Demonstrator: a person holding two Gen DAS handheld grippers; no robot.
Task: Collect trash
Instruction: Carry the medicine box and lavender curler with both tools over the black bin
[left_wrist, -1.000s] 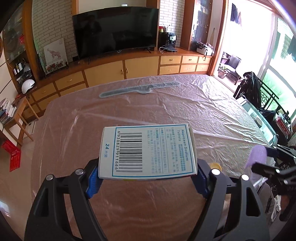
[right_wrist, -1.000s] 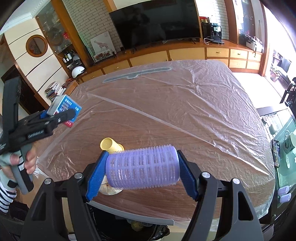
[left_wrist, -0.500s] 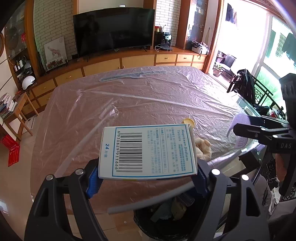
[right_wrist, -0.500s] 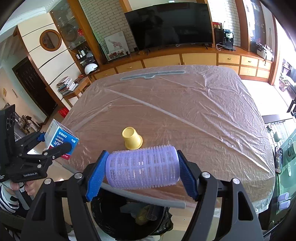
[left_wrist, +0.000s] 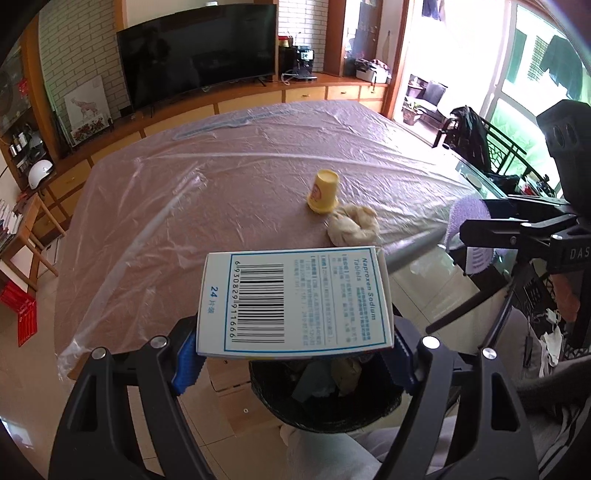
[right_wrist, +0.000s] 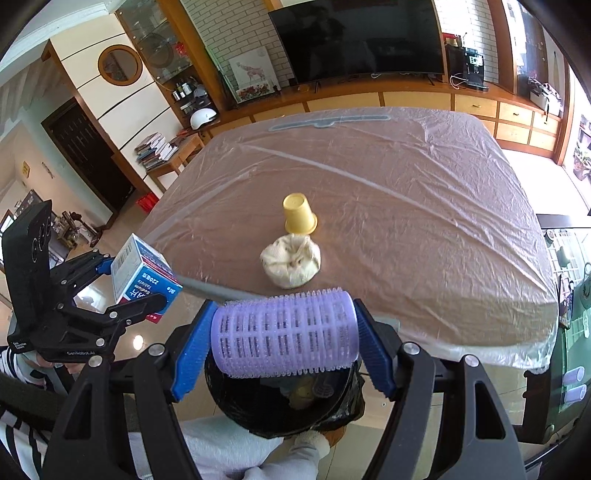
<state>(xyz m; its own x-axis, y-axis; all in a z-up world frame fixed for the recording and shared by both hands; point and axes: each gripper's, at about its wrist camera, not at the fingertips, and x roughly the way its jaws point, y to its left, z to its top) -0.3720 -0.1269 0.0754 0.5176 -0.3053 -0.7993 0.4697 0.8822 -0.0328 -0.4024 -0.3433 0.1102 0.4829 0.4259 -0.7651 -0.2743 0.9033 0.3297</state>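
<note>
The medicine box (left_wrist: 295, 299) is sitting pinched between the jaws of the left gripper (left_wrist: 293, 350), hanging above the black trash bin (left_wrist: 325, 398) just off the tabletop (left_wrist: 229, 192) edge. The right gripper (right_wrist: 284, 347) is clamping a purple hair roller (right_wrist: 284, 332) over the same bin. On the plastic-covered tabletop, an upturned yellow cup (right_wrist: 299, 214) is standing just beside a crumpled tissue ball (right_wrist: 291, 261).

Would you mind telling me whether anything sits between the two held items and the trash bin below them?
Nothing visible does. The tablet box in the left gripper and the purple hair roller in the right gripper each hang above the open black bin.
</note>
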